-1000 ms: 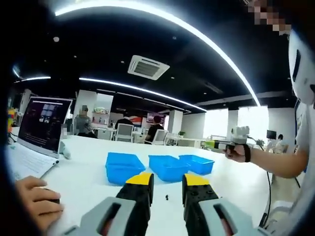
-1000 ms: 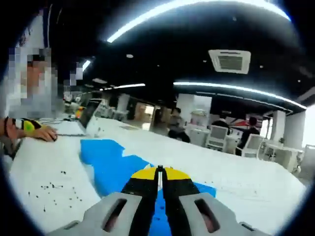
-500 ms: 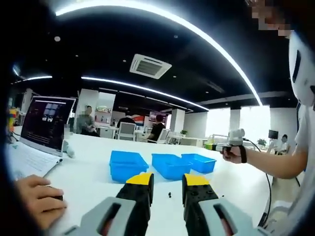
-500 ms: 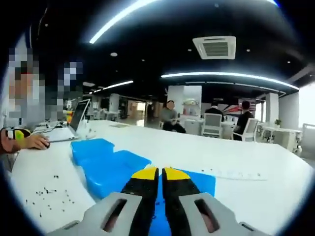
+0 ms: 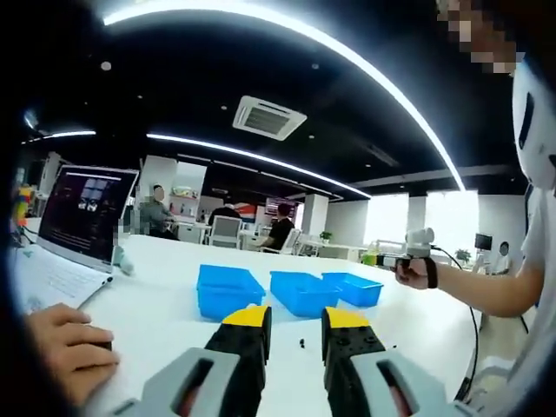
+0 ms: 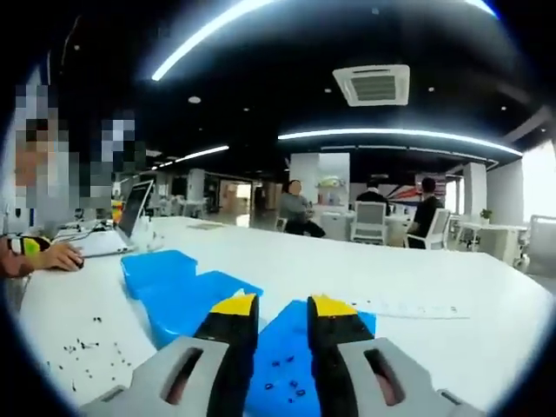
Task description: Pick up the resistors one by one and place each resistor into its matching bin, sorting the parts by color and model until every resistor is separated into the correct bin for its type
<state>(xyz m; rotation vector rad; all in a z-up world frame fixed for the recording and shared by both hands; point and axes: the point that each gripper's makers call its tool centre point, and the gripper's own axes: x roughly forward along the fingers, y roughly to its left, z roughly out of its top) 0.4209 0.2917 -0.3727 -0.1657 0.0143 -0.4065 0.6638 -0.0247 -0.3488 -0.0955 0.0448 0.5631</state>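
Since the earlier frame our right tongs point(image 6: 276, 306) have parted, empty, over the nearest blue bin point(image 6: 287, 369), where dark resistors point(image 6: 289, 380) lie. Our left tongs point(image 5: 295, 319) are open too, above one small part point(image 5: 301, 343). More resistors point(image 6: 87, 347) are scattered toward the worktop point(image 6: 417, 287) edge. We judge them light, best gripped at the body.

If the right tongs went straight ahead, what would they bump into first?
Probably the blue bin right in front of the right tongs, with small dark parts lying inside it. Depth is hard to judge in this view.
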